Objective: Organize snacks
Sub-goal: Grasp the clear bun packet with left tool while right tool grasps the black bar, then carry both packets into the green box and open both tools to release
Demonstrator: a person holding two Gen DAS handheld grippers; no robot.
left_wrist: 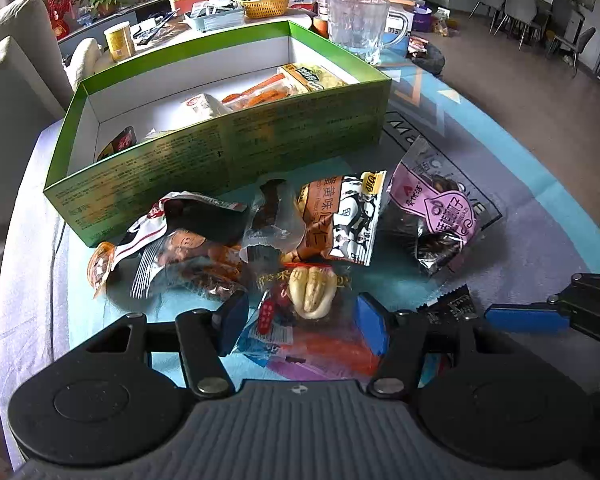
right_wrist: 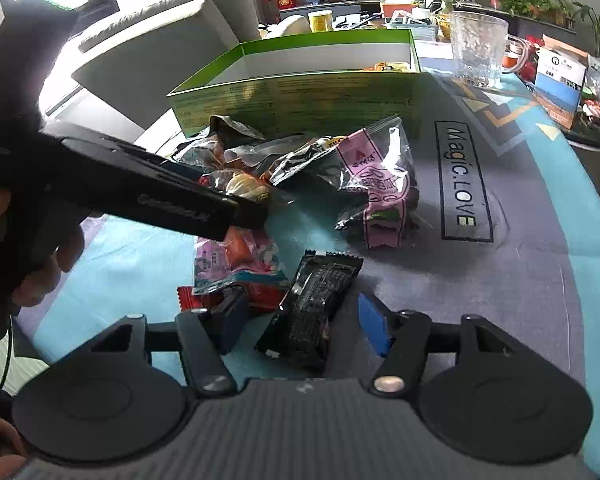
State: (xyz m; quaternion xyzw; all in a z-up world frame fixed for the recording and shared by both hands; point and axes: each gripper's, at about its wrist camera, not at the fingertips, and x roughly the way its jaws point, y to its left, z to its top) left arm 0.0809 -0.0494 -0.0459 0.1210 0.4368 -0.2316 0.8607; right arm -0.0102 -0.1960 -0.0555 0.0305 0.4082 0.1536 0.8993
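Note:
A green box [left_wrist: 228, 152] stands open at the back of the mat with several snack packets [left_wrist: 260, 92] inside. In front of it lies a loose pile: a pink-labelled packet [left_wrist: 440, 216], an orange and black-and-white packet [left_wrist: 340, 220] and red-and-white packets [left_wrist: 172, 240]. My left gripper [left_wrist: 303, 326] is open, its fingers on either side of a clear packet with a pale snack [left_wrist: 314, 292], not pressing it. My right gripper [right_wrist: 302, 323] is open with a black packet [right_wrist: 312, 308] lying between its fingers. Beside it lies a pink and red packet [right_wrist: 240, 268].
A glass mug [right_wrist: 476, 48] stands right of the green box [right_wrist: 300, 96]. A yellow can [left_wrist: 119, 42], a woven basket [left_wrist: 266, 4] and plants crowd the far end. A sofa [left_wrist: 8, 80] is on the left. The mat [right_wrist: 500, 280] right of the pile is bare.

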